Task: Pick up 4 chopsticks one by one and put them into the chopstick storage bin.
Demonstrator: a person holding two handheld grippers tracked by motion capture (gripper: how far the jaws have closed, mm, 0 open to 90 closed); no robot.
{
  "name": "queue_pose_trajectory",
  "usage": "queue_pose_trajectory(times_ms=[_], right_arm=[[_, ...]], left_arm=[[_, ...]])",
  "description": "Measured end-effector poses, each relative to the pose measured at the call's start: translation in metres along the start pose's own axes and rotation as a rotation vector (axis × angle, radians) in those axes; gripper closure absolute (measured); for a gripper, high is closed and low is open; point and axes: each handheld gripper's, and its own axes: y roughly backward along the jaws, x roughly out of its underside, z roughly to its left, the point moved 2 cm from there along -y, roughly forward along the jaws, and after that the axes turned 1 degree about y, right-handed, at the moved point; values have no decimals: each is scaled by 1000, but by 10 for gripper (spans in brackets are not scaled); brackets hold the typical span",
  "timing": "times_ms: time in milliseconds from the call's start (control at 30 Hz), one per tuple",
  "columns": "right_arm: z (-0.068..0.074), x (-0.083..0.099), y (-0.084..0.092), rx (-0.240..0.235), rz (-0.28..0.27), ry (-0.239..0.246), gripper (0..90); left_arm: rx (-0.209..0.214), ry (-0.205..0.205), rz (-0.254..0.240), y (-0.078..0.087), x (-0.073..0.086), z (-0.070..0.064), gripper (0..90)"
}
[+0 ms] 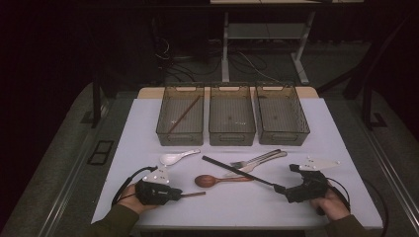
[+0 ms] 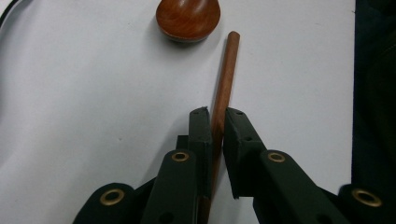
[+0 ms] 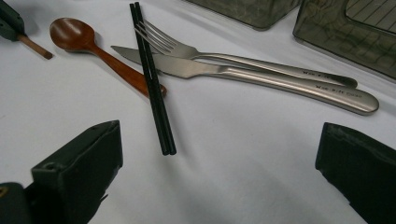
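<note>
Dim lab: white-topped table [image 1: 148,123], floor cables [image 1: 168,54], desk frame [image 1: 267,34].

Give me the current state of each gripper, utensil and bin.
Left gripper: shut on brown chopstick.
Right gripper: open, holding nothing.
Black chopsticks: lying across wooden spoon and knife.
Fork: on table.
Left bin: holds one chopstick.
Middle bin: empty.

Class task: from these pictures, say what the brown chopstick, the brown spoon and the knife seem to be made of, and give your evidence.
Brown chopstick, clamped in the left tongs: probably wood, reddish-brown with a dull, matte surface.
Brown spoon: likely lacquered wood; same warm colour, but its bowl shows a soft sheen.
Knife: metal, apparently stainless steel; silver-grey, brushed, with light reflecting along the handle.
</note>
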Motion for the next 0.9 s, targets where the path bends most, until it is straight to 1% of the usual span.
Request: queue_pose_trajectory(times_ms=[167, 233, 300, 433, 467, 633, 700, 800, 900], right_arm=[[0, 0, 0, -1, 1, -2, 6], [0, 0, 0, -1, 0, 0, 5], [0, 0, 0, -1, 0, 0, 6], [0, 0, 0, -2, 0, 0, 6], [0, 0, 0, -3, 0, 0, 6], [0, 0, 0, -1, -1, -2, 6], [0, 0, 0, -1, 4, -2, 6], [0, 0, 0, -1, 3, -2, 6], [-1, 0, 0, 1, 4, -1, 6]], left_arm=[[5, -31, 3, -3, -3, -3, 820], [-9, -43, 7, -4, -4, -4, 830], [-15, -47, 11, -4, -5, -5, 831], [-13, -45, 9, -4, -5, -4, 831], [-17, -50, 11, -4, -5, -5, 831], [-9, -54, 10, -4, -5, -5, 832], [2, -55, 4, -4, -6, -6, 832], [1, -64, -2, -3, -7, -7, 832], [1, -65, -14, -2, -8, -8, 832]])
